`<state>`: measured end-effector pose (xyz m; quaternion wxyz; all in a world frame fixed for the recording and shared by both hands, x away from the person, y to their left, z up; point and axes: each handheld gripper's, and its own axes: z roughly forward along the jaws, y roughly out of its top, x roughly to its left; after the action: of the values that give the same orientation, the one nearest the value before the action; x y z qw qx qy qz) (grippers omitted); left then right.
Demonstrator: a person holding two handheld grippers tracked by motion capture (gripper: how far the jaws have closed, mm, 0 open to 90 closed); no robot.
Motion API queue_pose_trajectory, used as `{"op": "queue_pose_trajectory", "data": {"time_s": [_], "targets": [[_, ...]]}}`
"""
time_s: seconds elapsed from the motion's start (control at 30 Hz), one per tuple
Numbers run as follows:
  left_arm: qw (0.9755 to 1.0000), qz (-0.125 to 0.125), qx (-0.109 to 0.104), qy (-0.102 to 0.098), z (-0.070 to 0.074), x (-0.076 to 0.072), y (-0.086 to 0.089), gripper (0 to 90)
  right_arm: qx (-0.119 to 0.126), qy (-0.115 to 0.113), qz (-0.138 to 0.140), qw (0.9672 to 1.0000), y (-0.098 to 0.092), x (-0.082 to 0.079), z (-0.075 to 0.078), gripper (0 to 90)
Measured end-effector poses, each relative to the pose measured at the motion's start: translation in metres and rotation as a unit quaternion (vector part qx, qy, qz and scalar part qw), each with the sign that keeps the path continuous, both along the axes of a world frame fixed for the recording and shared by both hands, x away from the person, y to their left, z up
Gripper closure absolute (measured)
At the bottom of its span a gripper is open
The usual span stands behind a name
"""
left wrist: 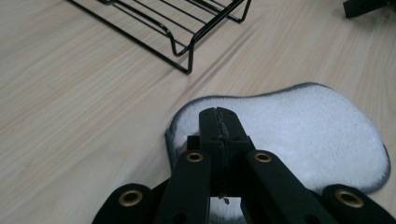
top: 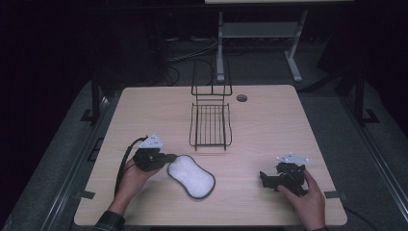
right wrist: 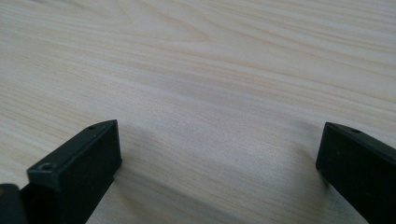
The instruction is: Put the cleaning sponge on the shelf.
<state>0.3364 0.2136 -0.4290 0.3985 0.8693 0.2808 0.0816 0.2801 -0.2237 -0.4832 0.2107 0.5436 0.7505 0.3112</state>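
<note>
A white fluffy pad with a dark grey rim lies flat on the wooden table, left of centre near the front. My left gripper is held by a hand at the pad's left end. In the left gripper view its jaws are pressed together, their tips over the near end of the pad, with nothing seen between them. My right gripper rests low at the front right, held by the other hand. It stands wide open over bare wood.
A black wire rack stands mid-table beyond the pad, with an upright back frame; its corner is close ahead of the left gripper. A cable hole sits near the far edge. A desk frame stands on the floor behind.
</note>
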Motion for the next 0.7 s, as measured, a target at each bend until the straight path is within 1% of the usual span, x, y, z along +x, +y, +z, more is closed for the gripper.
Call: {"op": "queue_pose_trajectory", "data": {"time_s": [0.07,0.13,0.17,0.23,0.27,0.3,0.33,0.37,0.4,0.47,0.53,0.57,0.63,0.67,0.7], "targets": [[0.9999,-0.007,0.008,-0.003,-0.001,0.004,-0.006,89.5,0.000,0.001,0.000,1.0000,0.000,0.000,0.000,0.0],[0.9999,-0.008,0.006,0.000,-0.003,0.009,-0.011,89.5,0.000,0.001,0.000,1.0000,0.000,0.000,0.000,0.0],[0.9999,-0.011,0.009,0.002,-0.005,0.014,-0.015,89.5,0.000,0.000,0.000,1.0000,0.000,0.000,0.000,0.0],[0.9999,-0.011,0.008,0.002,-0.006,0.016,-0.017,89.5,0.000,0.001,0.000,1.0000,0.000,0.000,0.000,0.0],[0.9999,-0.010,0.004,0.004,-0.008,0.019,-0.019,89.5,0.001,0.001,0.000,1.0000,0.000,0.000,0.000,0.0],[0.9999,-0.012,0.009,0.007,-0.009,0.021,-0.020,89.5,0.001,0.001,0.000,1.0000,0.000,0.000,0.000,0.0],[0.9998,-0.012,0.006,0.013,-0.011,0.024,-0.022,89.5,0.000,0.000,0.000,1.0000,0.000,0.000,0.000,0.0],[0.9998,-0.012,0.006,0.014,-0.011,0.024,-0.023,89.5,0.000,0.000,0.001,1.0000,0.000,0.000,0.000,0.0],[0.9997,-0.014,0.013,0.013,-0.012,0.025,-0.023,89.5,0.000,0.000,0.001,1.0000,0.000,0.000,0.000,0.0],[0.9996,-0.016,0.017,0.018,-0.014,0.025,-0.025,89.5,0.000,0.000,0.001,1.0000,0.000,0.000,0.000,0.0],[0.9993,-0.018,0.025,0.020,-0.016,0.025,-0.026,89.5,0.000,0.000,0.001,1.0000,0.000,0.000,0.000,0.0],[0.9992,-0.018,0.026,0.024,-0.017,0.025,-0.026,89.5,0.000,0.000,0.001,1.0000,0.000,0.000,0.000,0.0],[0.9991,-0.018,0.030,0.025,-0.018,0.025,-0.025,89.5,0.000,0.001,0.001,1.0000,0.000,0.000,0.000,0.0],[0.9991,-0.018,0.030,0.025,-0.018,0.025,-0.025,89.5,0.000,0.001,0.001,1.0000,0.000,0.000,0.000,0.0],[0.9990,-0.019,0.028,0.029,-0.020,0.025,-0.024,89.5,0.000,0.001,0.001,1.0000,0.000,0.000,0.000,0.0]]}}
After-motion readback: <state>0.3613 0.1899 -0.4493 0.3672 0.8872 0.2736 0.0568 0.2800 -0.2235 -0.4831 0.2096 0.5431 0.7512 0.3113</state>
